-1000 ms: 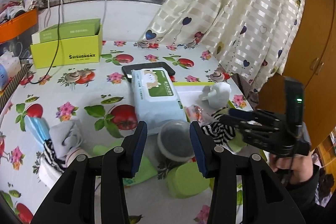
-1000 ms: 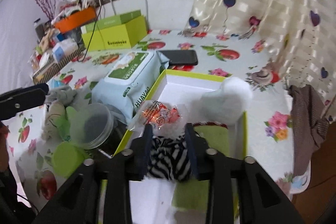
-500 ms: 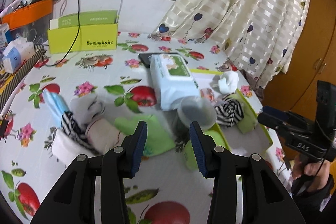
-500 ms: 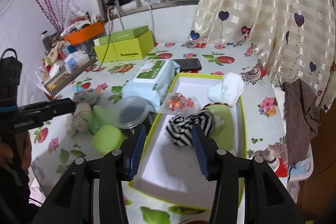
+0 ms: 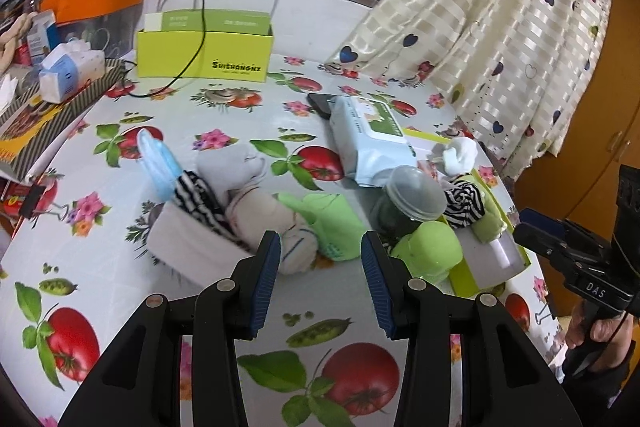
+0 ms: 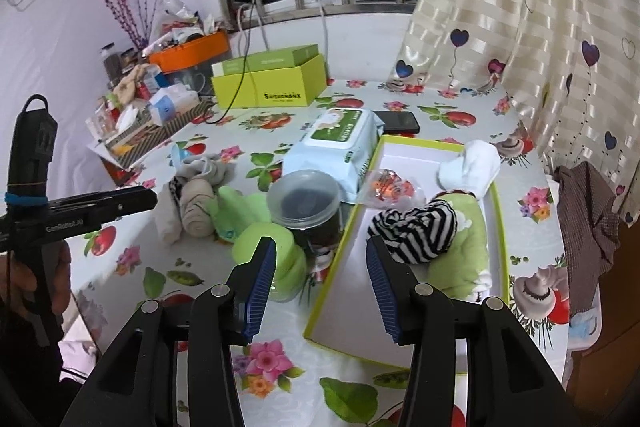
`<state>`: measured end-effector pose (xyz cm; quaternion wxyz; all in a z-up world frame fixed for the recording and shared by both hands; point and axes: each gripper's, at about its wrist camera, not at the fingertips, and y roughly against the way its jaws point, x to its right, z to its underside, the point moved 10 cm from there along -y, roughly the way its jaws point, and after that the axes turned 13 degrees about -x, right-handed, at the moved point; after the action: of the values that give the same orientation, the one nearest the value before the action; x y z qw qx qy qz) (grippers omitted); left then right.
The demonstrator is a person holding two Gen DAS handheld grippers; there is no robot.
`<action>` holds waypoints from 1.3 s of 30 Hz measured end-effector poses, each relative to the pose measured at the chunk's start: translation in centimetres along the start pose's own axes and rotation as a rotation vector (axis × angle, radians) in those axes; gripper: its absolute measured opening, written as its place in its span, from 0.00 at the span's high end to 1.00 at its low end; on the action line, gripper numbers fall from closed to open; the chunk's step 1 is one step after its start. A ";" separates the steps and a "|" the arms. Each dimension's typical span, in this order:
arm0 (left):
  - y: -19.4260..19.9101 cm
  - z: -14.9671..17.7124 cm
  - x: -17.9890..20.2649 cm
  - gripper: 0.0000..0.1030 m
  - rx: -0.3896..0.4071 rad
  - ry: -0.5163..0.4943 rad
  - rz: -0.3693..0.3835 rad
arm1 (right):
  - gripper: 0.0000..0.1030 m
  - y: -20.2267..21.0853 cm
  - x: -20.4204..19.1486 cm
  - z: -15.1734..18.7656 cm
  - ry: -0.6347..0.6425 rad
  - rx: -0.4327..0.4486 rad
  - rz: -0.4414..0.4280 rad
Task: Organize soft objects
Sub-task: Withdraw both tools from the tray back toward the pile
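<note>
Soft objects on the floral table (image 5: pixel 224 115) sit in two groups: a loose pile at the left and a set already in the shallow green-rimmed box (image 6: pixel 404 147) at the right. Pile count, left wrist view: one grey sock (image 5: pixel 230 167), one striped sock (image 5: pixel 196 193), one beige rolled sock (image 5: pixel 264 219), one white folded cloth (image 5: pixel 180 243), one green sock (image 5: pixel 332 217), one blue face mask (image 5: pixel 156 159); six items. Box count, right wrist view: one striped sock (image 6: pixel 416 227), one green cloth (image 6: pixel 468 247), one white sock (image 6: pixel 472 165), plus one snack packet (image 6: pixel 390 187) on the rim. Non-soft items between groups: one wipes pack (image 5: pixel 372 143), one lidded jar (image 5: pixel 412 199), one green cup (image 5: pixel 430 251), one phone (image 6: pixel 398 121). Left gripper (image 5: pixel 320 267) released, jaws wide, nothing between the pads. Right gripper (image 6: pixel 320 275) has just been opening; jaws apart and empty, hovering above the near end of the box. Key relation: the beige rolled sock lies just ahead of the left jaws and slightly toward the left finger, long axis running diagonally away to the upper left. The left hand is plainly nearer the pile; the right is well apart from it. Judgement: next pick falls to the left gripper, which likely needs a wrist turn to close across the roll
</note>
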<state>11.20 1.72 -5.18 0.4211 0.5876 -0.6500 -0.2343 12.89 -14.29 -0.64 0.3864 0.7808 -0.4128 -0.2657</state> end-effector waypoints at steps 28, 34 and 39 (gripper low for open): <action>-1.6 2.1 -9.8 0.58 -0.027 0.287 -0.107 | 0.55 -1.5 -6.8 -1.6 0.156 -0.008 -0.089; -3.2 2.4 -9.4 0.55 -0.046 0.331 -0.067 | 0.55 -2.4 -8.3 -2.0 0.191 -0.025 -0.100; -4.7 1.7 -8.2 0.46 -0.061 0.312 -0.067 | 0.54 -2.9 -8.9 -2.2 0.202 -0.032 -0.104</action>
<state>12.10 8.36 -12.15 0.5264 0.6254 -0.5492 -0.1736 11.13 -4.84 -0.94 0.4239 0.8178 -0.3265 -0.2120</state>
